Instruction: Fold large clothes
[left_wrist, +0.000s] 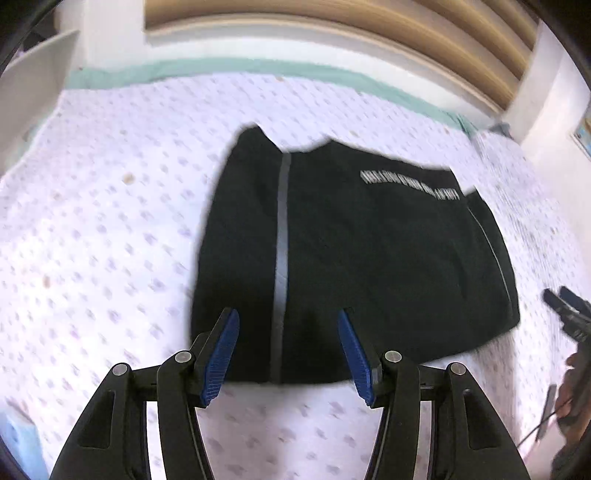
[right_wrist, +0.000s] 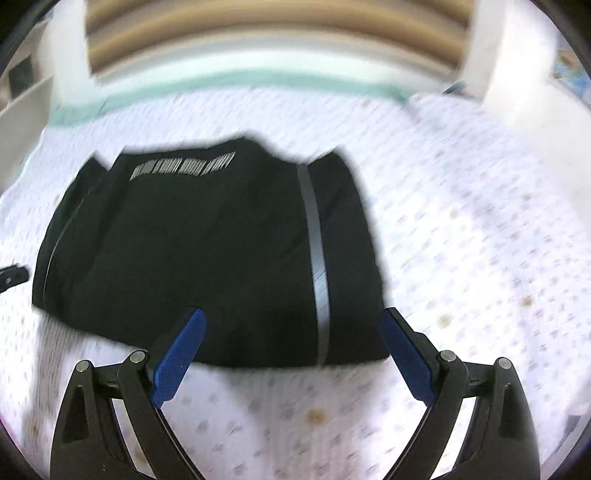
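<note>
**Caller:** Where's the garment?

**Me:** The black garment (left_wrist: 351, 251) lies folded into a compact block on the dotted bedsheet (left_wrist: 110, 221), grey stripe (left_wrist: 281, 258) running front to back, white lettering (left_wrist: 410, 184) at the far edge. My left gripper (left_wrist: 288, 325) hangs above its near edge, jaws parted, nothing between the pads. My right gripper (right_wrist: 291, 328) is spread wide, empty too.

**Caller:** How will it handle?

**Me:** Soft and floppy, I'd judge, light enough, thick where layers stack. It should sag if pinched at one spot.

**Caller:** So where do you grab?

**Me:** Near corners, one per jaw, biting through all layers so the fold holds together.
</note>
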